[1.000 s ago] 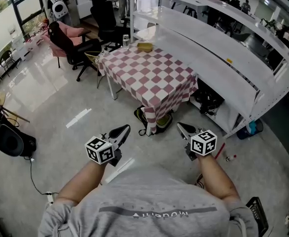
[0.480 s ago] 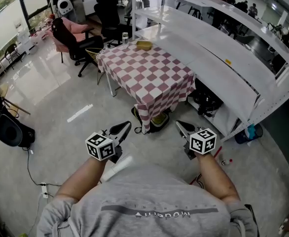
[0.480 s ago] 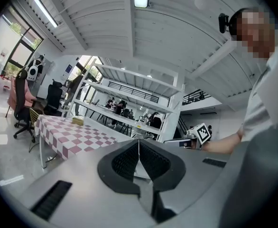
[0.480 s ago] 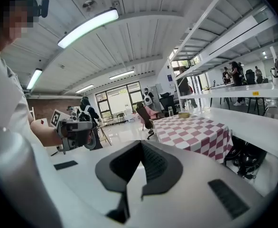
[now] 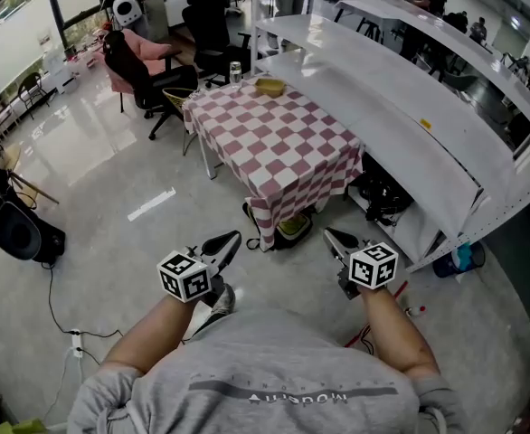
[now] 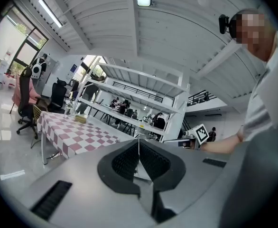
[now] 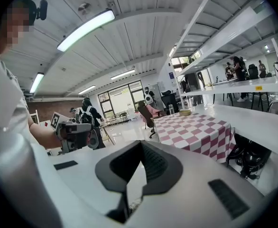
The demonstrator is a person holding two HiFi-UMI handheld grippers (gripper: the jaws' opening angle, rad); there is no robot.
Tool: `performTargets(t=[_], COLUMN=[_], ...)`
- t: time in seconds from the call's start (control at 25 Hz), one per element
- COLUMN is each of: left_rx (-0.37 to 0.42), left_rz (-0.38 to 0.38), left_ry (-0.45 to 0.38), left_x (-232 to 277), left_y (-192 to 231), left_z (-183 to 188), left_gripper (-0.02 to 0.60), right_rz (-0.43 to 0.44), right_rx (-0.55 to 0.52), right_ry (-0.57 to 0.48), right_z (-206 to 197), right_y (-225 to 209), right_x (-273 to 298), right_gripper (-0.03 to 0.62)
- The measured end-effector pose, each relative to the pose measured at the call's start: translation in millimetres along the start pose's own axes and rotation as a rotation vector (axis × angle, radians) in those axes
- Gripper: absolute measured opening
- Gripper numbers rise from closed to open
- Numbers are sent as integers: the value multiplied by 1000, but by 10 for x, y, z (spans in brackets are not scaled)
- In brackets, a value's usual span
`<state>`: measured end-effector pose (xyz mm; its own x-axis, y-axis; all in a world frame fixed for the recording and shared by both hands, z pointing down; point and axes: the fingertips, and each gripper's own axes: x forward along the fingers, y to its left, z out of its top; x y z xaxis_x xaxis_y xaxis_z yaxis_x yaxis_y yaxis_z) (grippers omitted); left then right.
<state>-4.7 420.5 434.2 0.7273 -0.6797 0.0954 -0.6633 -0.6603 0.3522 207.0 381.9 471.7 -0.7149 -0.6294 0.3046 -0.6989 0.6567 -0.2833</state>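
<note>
Grey cloth of our shirt (image 5: 283, 369) fills the near edge of the head view, and our two forearms reach forward out of it. We hold the left hand-held gripper (image 5: 222, 242) above the floor (image 5: 111, 188). Its jaws are pressed together with nothing between them, and its own view shows the two ribbed pads meeting in one line. We hold the right hand-held gripper (image 5: 337, 240) level with it and well apart from it, its jaws likewise closed at the tips and empty. Each carries its marker cube just ahead of our wrist, and neither touches anything.

Just beyond the two tips, and between them, a dark bag (image 5: 288, 227) sits on the floor under the near edge of the bench (image 5: 274, 143). The bench stands straight ahead of both grippers, draped in a red-and-white checked cloth that hangs down its sides. At its far end we see a shallow yellow dish (image 5: 268, 86) and, just beside that, a can (image 5: 235, 70).

To the left of the bench a white strip of tape (image 5: 152, 203) lies on the polished floor. Farther left are a round black case (image 5: 16, 233) and a thin cable (image 5: 57, 310).

To the right, a long white shelving rack (image 5: 383, 98) runs away from us alongside the bench. Beyond the bench stand black office chairs (image 5: 143, 75), one with a pink cushion.
</note>
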Motion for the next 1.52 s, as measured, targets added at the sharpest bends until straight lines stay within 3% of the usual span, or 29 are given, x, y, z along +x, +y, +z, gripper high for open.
performTargets(t=[0.28,0.72,1.04,1.24,1.52], left_rx=[-7,49,40,22,25], left_rz=[-32,-167,-206,-213,-202], left_ry=[9,55,79,91,101], left_x=[326,1177,1648,1956,2442], left_y=[586,2107,3004,3313,3396], left_z=[178,926,1326,1423,1477], left_gripper=[17,17,17,17,17], right_rz=[-7,-74,-109,-138,-134], right_rx=[14,47,63,90,95], right_ry=[1,-49,-60,-49,-59], right_z=[238,1062,1574,1630,1726], right_y=[-260,-846,-1232,-1527,-1983], right_x=[591,2065,2883,3095,3108], right_gripper=[25,25,25,25,25])
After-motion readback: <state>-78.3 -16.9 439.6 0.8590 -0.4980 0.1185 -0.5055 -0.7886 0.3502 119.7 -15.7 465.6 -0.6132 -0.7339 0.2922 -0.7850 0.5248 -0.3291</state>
